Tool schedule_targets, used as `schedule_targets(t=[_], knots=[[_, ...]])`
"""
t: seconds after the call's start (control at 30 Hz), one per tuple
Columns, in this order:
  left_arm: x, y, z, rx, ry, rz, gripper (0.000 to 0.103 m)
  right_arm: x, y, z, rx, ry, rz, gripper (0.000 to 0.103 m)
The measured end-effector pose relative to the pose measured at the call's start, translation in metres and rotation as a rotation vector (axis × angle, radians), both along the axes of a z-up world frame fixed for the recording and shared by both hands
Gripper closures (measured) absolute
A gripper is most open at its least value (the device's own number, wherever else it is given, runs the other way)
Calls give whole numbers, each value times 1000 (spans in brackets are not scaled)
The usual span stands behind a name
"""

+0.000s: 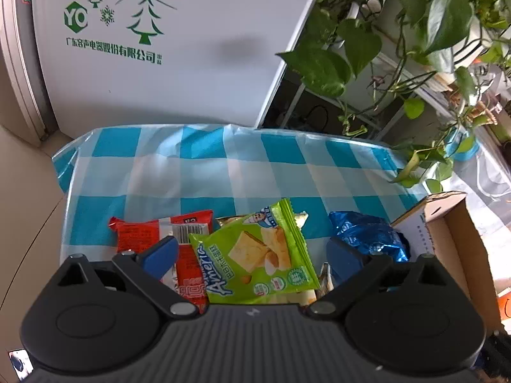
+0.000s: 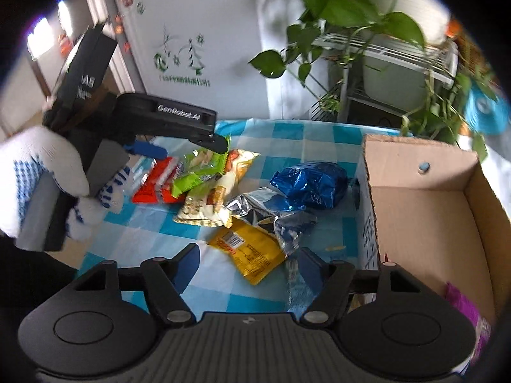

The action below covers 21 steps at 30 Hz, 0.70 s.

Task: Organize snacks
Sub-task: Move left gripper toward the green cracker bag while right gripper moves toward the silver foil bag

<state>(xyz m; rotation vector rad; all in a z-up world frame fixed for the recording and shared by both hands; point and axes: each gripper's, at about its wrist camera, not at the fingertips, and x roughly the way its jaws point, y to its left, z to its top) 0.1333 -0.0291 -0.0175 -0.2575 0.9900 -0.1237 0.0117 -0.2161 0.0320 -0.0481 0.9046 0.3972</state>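
Crinkled yellow snack packet [image 2: 252, 250], barcode up

Glossy foil snack packets [image 2: 308, 185] on a smooth, shiny plastic tablecloth [image 1: 223, 172]; matt corrugated cardboard box [image 2: 424, 210].

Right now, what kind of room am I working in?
Most likely a home kitchen or dining corner: a white fridge stands behind the table, which wears a blue checked tablecloth, and trailing potted plants sit on a rack beside it.

Soft daylight, right view blurred, fisheye bending at edges, dark vignette corners
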Motion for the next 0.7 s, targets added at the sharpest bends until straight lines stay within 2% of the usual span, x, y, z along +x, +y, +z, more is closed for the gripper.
schedule_targets(t=[0.23,0.37,0.5,0.53,0.7], knots=[[10,-4,-16,-43,72,22,5,37,3,-19,-36,44,-18,31],[12,-7,-17,5,65,8,5,54,5,-29,-25,71,-40,31],[10,-8,-18,17,54,-8,10,68,10,-37,-32,85,-52,31],[9,-7,-17,16,54,-15,15,71,10,-39,-31,87,-53,31],[4,2,-15,-16,51,-19,22,77,16,-50,-19,122,-40,31]])
